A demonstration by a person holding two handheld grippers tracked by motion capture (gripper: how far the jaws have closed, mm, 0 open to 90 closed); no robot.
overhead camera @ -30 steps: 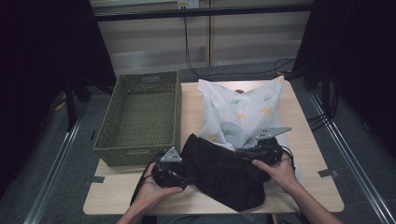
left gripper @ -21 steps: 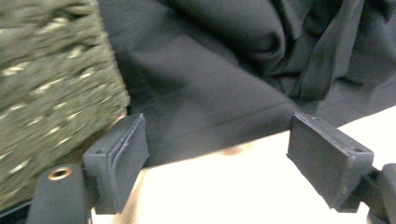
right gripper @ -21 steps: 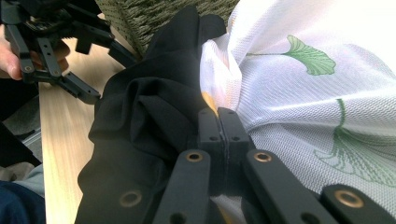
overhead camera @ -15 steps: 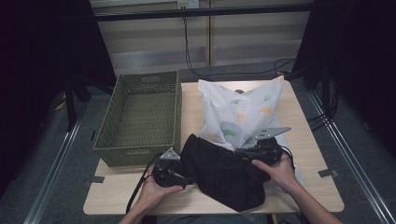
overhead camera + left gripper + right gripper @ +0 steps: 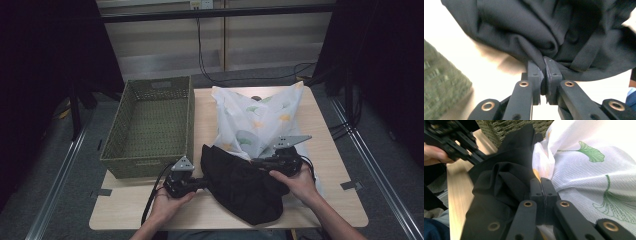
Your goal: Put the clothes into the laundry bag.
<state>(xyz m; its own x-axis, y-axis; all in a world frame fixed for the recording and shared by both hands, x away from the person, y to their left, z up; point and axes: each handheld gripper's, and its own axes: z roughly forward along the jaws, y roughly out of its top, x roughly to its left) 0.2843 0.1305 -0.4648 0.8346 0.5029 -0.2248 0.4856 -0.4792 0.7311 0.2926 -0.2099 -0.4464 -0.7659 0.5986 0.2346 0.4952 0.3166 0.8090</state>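
My left hand-held gripper [image 5: 204, 183] had just closed, pinching the crumpled black cloth garment [image 5: 243, 183] at lower centre; my right hand-held gripper [image 5: 256, 161] clamped its right edge.

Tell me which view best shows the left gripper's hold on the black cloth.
The left gripper view: the left gripper, its jaws just closed, pinches a fold of the black cloth up close. The high view shows it small, at the cloth's left edge. The right gripper view shows it far off, upper left.
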